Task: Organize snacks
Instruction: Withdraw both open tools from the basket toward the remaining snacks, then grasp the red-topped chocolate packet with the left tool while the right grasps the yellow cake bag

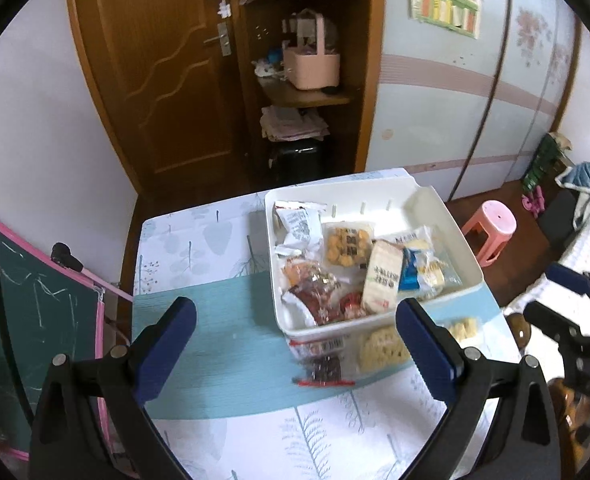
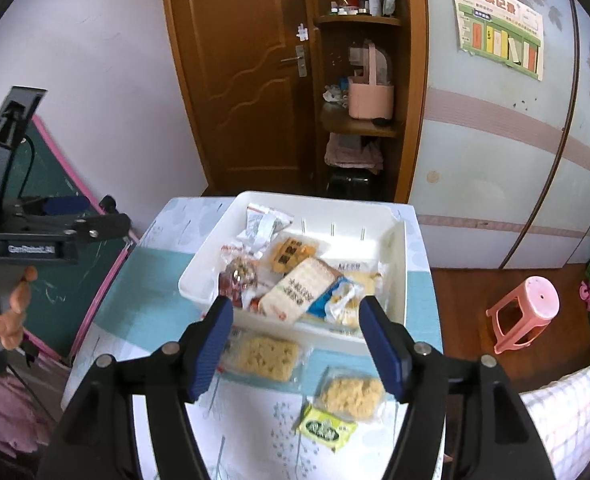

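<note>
**Sorting loose snack packets into a bin: both tools raised between picks**

A small room with a wooden door (image 2: 251, 80), corner shelves and a pink stool (image 2: 525, 312) frames a tabletop (image 2: 255, 440) under a leaf-print cloth. On it stands the white bin (image 2: 199, 284), already heaped with wrapped snacks. Three packets lie outside, just in front of its near wall: a square noodle cake (image 2: 265, 356), a second noodle cake (image 2: 351, 396) and, touching that one's near corner, a small green sachet (image 2: 327, 430). The right hand-held gripper (image 2: 295, 344) hangs above the first cake with its jaws apart and nothing between them. The left hand-held gripper (image 1: 295, 354) is likewise spread and empty, over bare cloth to the left of the bin. The likely step is the next pick. It would go best if the right tool came straight down over the nearest cake, pinching the packet across its flat sides rather than its crinkly seam, then lifting clear of the bin's wall before release. The thin sachet may slide; a low approach should help.
</note>
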{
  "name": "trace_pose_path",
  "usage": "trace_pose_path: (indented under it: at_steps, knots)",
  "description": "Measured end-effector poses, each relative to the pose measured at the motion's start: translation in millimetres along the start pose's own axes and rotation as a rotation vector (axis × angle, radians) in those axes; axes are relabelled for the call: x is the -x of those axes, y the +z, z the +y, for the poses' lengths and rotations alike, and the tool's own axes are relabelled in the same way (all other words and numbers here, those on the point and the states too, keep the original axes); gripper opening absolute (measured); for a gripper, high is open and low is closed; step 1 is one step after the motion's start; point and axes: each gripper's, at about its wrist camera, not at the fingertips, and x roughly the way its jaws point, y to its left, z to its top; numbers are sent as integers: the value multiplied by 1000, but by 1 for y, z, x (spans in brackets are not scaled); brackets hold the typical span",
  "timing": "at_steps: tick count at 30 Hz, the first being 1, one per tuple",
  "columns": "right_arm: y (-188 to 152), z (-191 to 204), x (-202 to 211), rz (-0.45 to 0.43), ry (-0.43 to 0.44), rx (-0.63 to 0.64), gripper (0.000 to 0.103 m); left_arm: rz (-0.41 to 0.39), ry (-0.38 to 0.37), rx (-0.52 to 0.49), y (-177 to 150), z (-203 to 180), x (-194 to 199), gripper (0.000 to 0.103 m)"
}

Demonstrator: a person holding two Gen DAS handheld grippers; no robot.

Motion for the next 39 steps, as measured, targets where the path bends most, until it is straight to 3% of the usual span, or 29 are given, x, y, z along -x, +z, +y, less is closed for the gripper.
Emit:
trace_pose_path:
  at_steps: [7, 13, 23, 27, 32, 39]
  knots:
    - [-38, -17, -11, 58, -31, -30, 70, 21, -10, -86, -50, -15, -6, 100]
    - [-72, -39, -47, 149, -54, -115, 71, 104, -4, -124, -92, -27, -53, 100]
    - [-115, -65, -113, 271, -48, -248, 72, 265, -32, 16, -119, -16, -145, 100]
    - [-119, -67, -134, 287, -60, -264, 81, 313, -29, 77, -124, -9, -175, 100]
    - [-118, -68, -152, 285, -105, -250, 88, 351, -31, 127, -128, -9, -203, 100]
    - [-125, -76, -176, 341, -106, -284, 90, 368, -17, 160, -128, -9, -222, 96]
